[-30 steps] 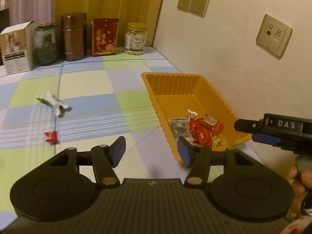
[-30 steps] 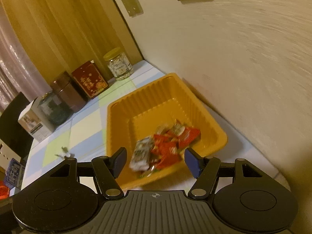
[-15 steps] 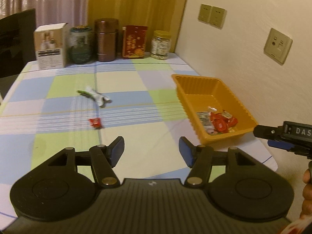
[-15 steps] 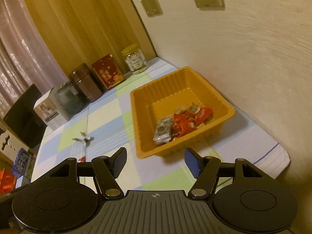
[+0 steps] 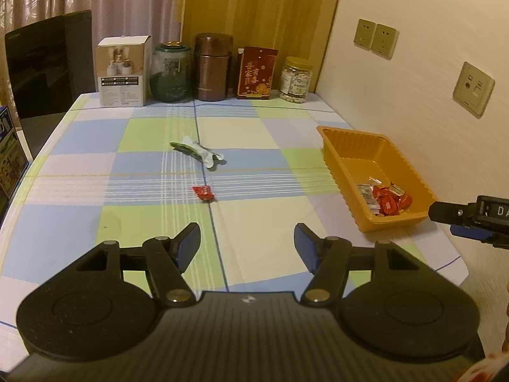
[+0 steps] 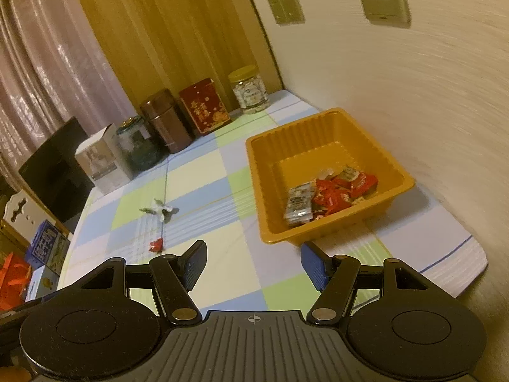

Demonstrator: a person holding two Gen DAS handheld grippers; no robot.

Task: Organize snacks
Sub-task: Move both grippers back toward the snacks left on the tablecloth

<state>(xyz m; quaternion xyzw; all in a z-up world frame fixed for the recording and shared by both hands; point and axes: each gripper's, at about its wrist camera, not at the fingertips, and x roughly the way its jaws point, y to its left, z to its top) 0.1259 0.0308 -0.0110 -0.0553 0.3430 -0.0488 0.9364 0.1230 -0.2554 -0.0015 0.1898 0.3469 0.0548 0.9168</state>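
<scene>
Standing on the desk (image 5: 261,222), under a checked cloth of blue, green and cream squares:

- Orange tray (image 5: 350,146), at the desk's right edge against the wall. Its near end holds a heap of snack packets (image 5: 386,199), mostly red, one silver-grey.
- Red snack packet (image 5: 203,192), loose on the cloth near the middle, well apart from the tray.
- White and green wrapper (image 5: 198,152), loose, just beyond the red packet.
- Back row along the curtain and wood panel, left to right: white carton (image 5: 122,71), green glass jar (image 5: 170,71), brown canister (image 5: 212,67), red box with gold print (image 5: 257,73), clear jar with a yellow lid (image 5: 296,79).

Grippers, each held above the near end of the desk:

- Left gripper (image 5: 247,243): fingers (image 5: 187,243) spreading wider at this moment, nothing between them; they point toward the cloth short of the red packet.
- Right gripper (image 6: 253,265): fingers (image 6: 194,264) spread apart, nothing between them; the right finger's tip sits in front of the tray's near wall. Part of this gripper shows at the right edge of the left camera's view.
</scene>
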